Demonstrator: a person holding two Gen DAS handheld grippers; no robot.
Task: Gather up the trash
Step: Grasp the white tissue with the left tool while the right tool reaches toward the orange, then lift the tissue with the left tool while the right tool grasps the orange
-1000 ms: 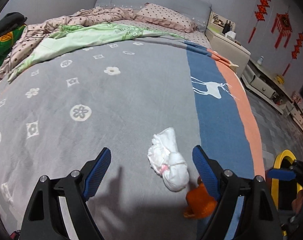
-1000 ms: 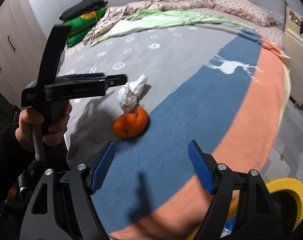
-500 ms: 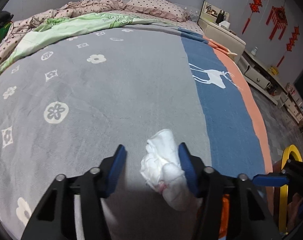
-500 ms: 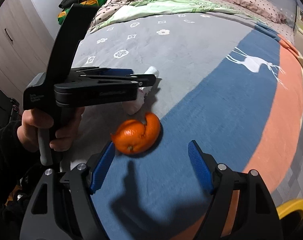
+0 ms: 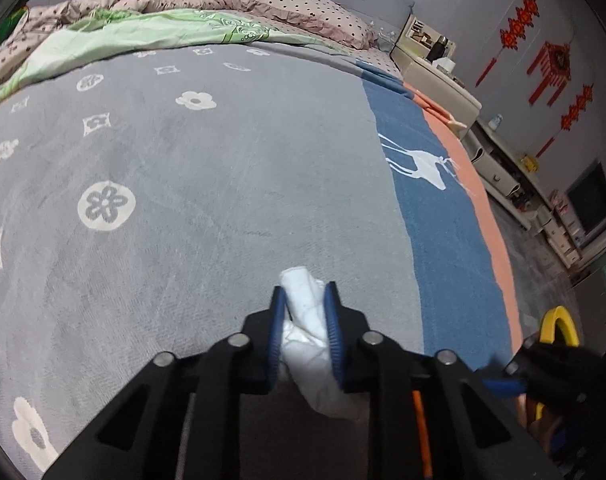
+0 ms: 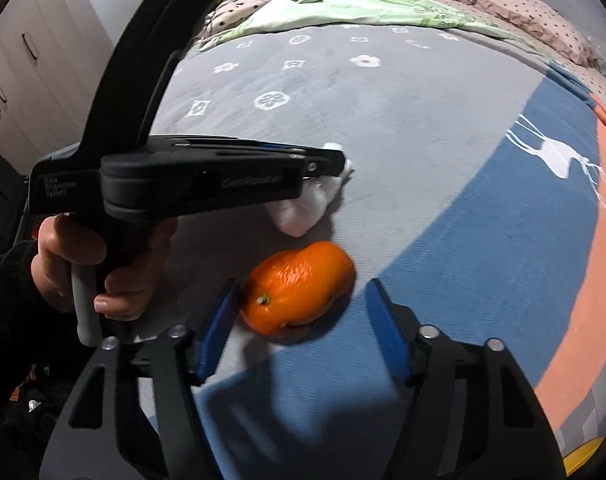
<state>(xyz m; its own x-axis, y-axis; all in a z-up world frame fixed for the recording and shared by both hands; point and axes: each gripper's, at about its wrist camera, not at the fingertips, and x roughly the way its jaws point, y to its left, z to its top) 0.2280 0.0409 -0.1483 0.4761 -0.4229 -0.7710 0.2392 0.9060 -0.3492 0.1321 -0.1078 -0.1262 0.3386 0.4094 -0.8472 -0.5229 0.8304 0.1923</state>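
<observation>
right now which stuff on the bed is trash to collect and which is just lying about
Trash: tissue, held in the shut left gripper; orange peel, between the fingers of the open right gripper.
Lying about: pillow, green quilt, blanket.

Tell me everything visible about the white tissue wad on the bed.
The tissue is a crumpled white wad, soft and paper-like, elongated with a rolled end poking forward. The left gripper is shut on its middle, blue pads pressing both sides. Its lower end hangs toward the grey blanket, just beyond the orange peel.
</observation>
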